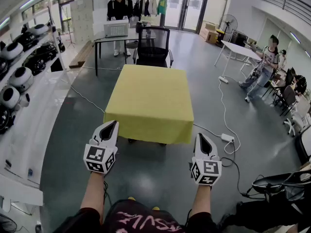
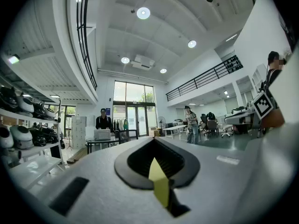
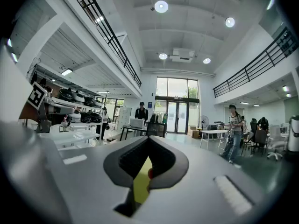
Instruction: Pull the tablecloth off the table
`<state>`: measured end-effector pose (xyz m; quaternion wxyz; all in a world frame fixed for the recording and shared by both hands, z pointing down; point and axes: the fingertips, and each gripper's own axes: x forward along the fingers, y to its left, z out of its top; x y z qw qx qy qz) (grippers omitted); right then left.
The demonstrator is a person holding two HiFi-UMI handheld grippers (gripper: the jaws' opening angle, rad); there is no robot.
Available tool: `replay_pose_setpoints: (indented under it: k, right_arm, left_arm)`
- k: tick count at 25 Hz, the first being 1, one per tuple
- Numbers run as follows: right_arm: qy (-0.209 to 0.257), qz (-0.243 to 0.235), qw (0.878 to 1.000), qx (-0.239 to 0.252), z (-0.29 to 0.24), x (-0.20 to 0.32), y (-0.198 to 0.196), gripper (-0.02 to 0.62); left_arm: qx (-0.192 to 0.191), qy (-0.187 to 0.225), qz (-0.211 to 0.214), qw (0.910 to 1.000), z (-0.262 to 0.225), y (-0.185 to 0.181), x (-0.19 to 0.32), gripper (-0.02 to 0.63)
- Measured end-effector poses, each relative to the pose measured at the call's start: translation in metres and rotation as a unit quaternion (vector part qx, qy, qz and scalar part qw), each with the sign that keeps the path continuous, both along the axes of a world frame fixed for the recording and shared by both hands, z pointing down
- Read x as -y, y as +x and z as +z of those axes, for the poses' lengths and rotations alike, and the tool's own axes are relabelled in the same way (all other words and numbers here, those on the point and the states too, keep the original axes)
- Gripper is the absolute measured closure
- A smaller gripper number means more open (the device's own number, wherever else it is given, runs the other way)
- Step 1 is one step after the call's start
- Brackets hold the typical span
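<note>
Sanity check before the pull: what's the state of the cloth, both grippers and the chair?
tablecloth: spread flat, edges hanging, not yet pulled.
left gripper: shut, nothing gripped, by the cloth's near edge.
right gripper: shut, nothing gripped, by the cloth's near edge.
office chair: upright, at the far side.

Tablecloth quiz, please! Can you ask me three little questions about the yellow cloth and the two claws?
1. True or false: the left claw is gripping the tablecloth.
2. What colour is the chair beyond the tablecloth? A black, B red, C white.
3. Fill in: the right claw is ___ (open or shut).

Key: 1 false, it hangs short of the cloth with nothing in it; 2 A; 3 shut.
</note>
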<state>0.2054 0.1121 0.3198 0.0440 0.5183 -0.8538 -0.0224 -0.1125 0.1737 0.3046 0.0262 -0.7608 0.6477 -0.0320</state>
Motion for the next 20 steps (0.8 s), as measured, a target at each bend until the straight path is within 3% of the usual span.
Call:
replay_pose_setpoints:
  k: [11, 20]
  right_arm:
    - [0.002, 0.003, 1.0, -0.003, 0.002, 0.011, -0.013, 0.583]
    - [0.001, 0.01, 1.0, -0.015, 0.007, 0.019, -0.046, 0.583]
  left_arm:
    - [-0.005, -0.006, 0.003, 1.0, 0.006, -0.016, 0.01, 0.6]
    - [-0.003, -0.006, 0.027, 0.9996, 0.012, -0.047, 0.022, 0.6]
